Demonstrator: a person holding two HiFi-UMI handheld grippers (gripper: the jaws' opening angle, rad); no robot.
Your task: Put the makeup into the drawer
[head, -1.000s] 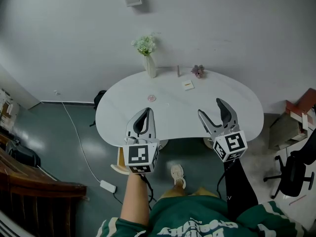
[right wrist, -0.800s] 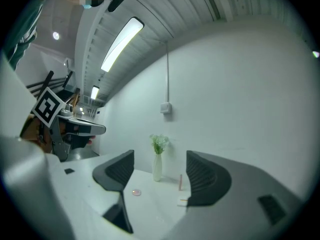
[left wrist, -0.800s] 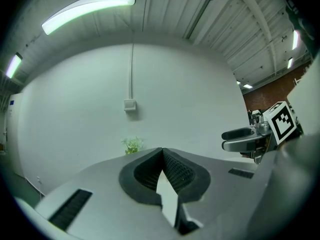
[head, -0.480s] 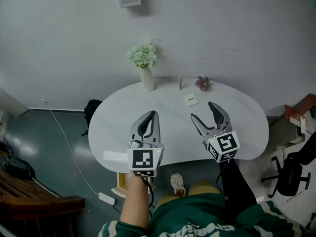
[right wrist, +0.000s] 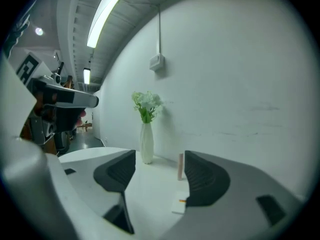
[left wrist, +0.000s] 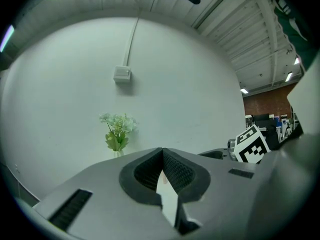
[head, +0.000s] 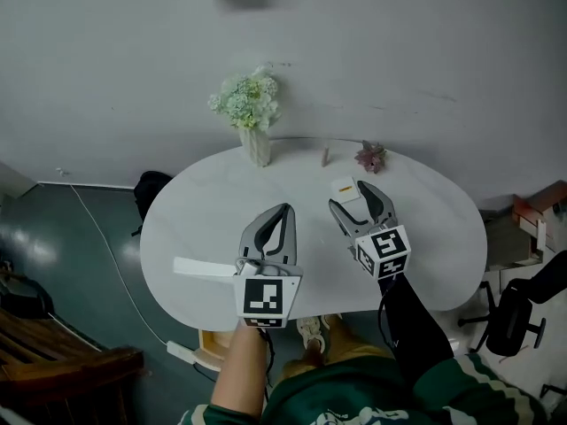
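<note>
Approach step: nothing is picked up yet. The right gripper (head: 348,195) hangs low over the counter (head: 190,211) with its jaws apart. They have just been closing a little, with nothing between the pads. A small white case (right wrist: 179,204) with an orange mark, which I take for the makeup, lies flat on the counter just ahead, in line with the right jaw. A thin stick (right wrist: 180,166) stands upright farther back, near the vase (right wrist: 146,143). The left gripper (head: 284,211) is over the counter's middle, jaws together and empty. A white panel (head: 202,268) juts from the counter's near left edge. It is probably the drawer, pulled out, though I cannot be sure.

Next, as I judge it, the right gripper must drop and shift so the case sits squarely between both jaws, then close on its edges. The case is low and flat, so the pads need to come right down to the counter or they will slide over it
</note>
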